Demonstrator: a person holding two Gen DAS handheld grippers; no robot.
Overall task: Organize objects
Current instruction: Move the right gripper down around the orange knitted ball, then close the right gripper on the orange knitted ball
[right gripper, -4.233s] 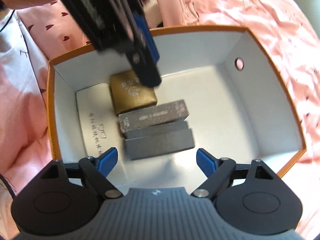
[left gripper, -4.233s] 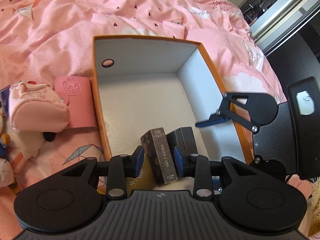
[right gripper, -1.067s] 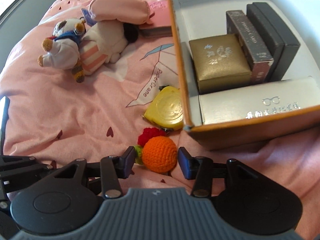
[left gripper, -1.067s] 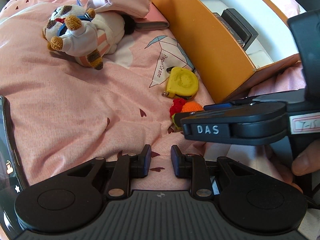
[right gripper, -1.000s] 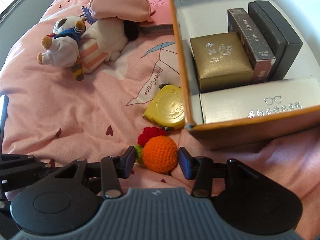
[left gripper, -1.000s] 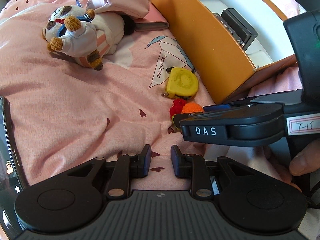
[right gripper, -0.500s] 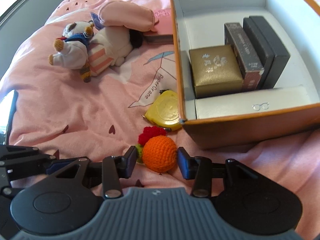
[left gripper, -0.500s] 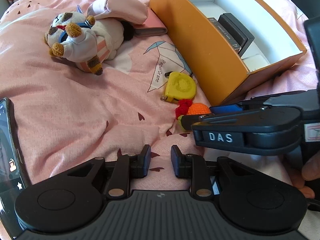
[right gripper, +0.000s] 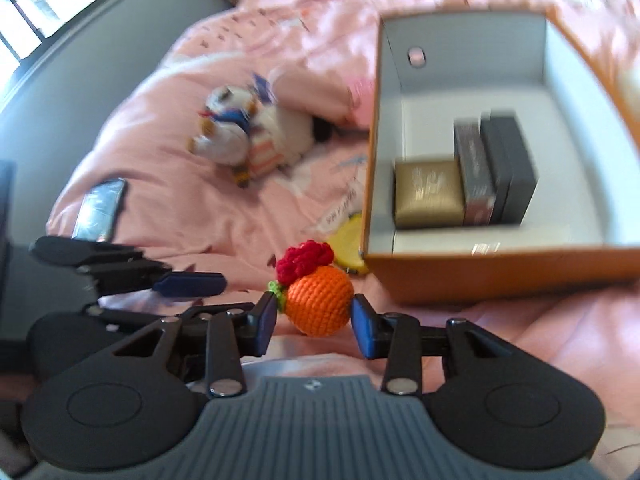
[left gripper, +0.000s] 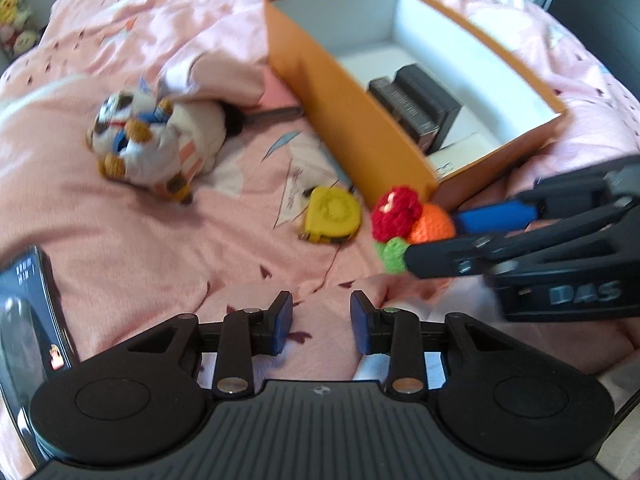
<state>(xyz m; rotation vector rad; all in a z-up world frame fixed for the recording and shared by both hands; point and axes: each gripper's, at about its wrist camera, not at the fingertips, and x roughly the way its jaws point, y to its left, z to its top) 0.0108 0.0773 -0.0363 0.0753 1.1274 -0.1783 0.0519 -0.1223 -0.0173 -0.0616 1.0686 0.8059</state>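
My right gripper (right gripper: pixel 314 318) is shut on an orange crocheted ball (right gripper: pixel 320 304) with a red and green top and holds it above the pink bedspread, just left of the orange box (right gripper: pixel 500 270). The ball (left gripper: pixel 434 224) and right gripper (left gripper: pixel 448 236) also show in the left wrist view. The box holds a gold case (right gripper: pixel 428 194), two dark cases (right gripper: pixel 496 168) and a silver glasses case. My left gripper (left gripper: pixel 321 324) is slightly open and empty, low over the bedspread. A yellow tape measure (left gripper: pixel 330 220) lies by the box's corner.
A plush toy (left gripper: pixel 156 140) and a pink pouch (left gripper: pixel 224 80) lie left of the box, with a pink wallet (left gripper: pixel 278 98) against its wall. A phone (left gripper: pixel 28 324) lies at the far left. The box's far half (left gripper: pixel 380 52) is bare.
My right gripper has closed on the orange ball and lifted it off the bedspread. Both grippers have pulled back and up, and the left jaws have opened a little.
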